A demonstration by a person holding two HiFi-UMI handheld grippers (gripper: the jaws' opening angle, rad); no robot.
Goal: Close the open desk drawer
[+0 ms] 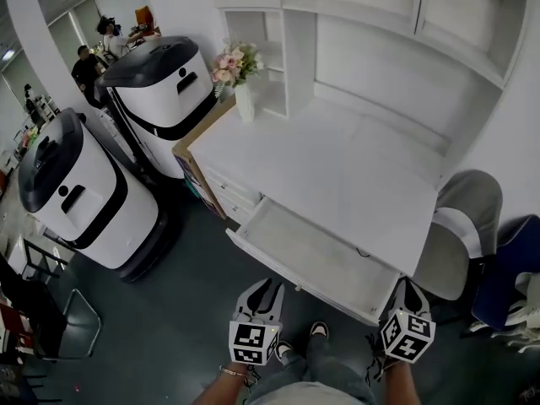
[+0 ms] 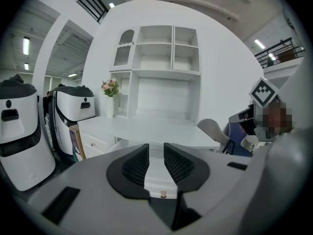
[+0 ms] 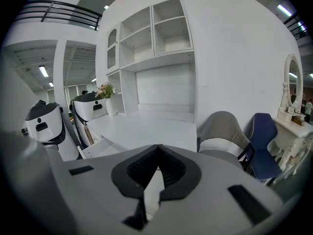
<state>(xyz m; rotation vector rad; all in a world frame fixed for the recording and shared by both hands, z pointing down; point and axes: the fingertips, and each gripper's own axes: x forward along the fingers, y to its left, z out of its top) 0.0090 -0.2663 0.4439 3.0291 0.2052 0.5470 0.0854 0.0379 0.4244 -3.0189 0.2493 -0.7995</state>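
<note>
The white desk [image 1: 354, 167] has its wide, shallow drawer [image 1: 312, 256] pulled out toward me, with nothing visible inside. In the head view my left gripper [image 1: 263, 283] hovers just short of the drawer front, left of its middle. Its jaws stand a little apart and hold nothing. In the left gripper view the drawer front [image 2: 157, 176] and its small knob [image 2: 163, 194] show through the gap of the left gripper [image 2: 156, 146]. My right gripper [image 1: 407, 283] is by the drawer's right front corner, jaws closed tip to tip and empty. The right gripper [image 3: 158, 147] looks over the desk top, with the drawer [image 3: 100, 148] to its left.
Two large white and black machines [image 1: 80, 197] [image 1: 164, 91] stand left of the desk. A vase of flowers [image 1: 243, 91] sits at the desk's back left corner. A grey chair [image 1: 460, 226] and a blue chair [image 1: 510, 268] stand right. My shoes [image 1: 318, 330] are below the drawer.
</note>
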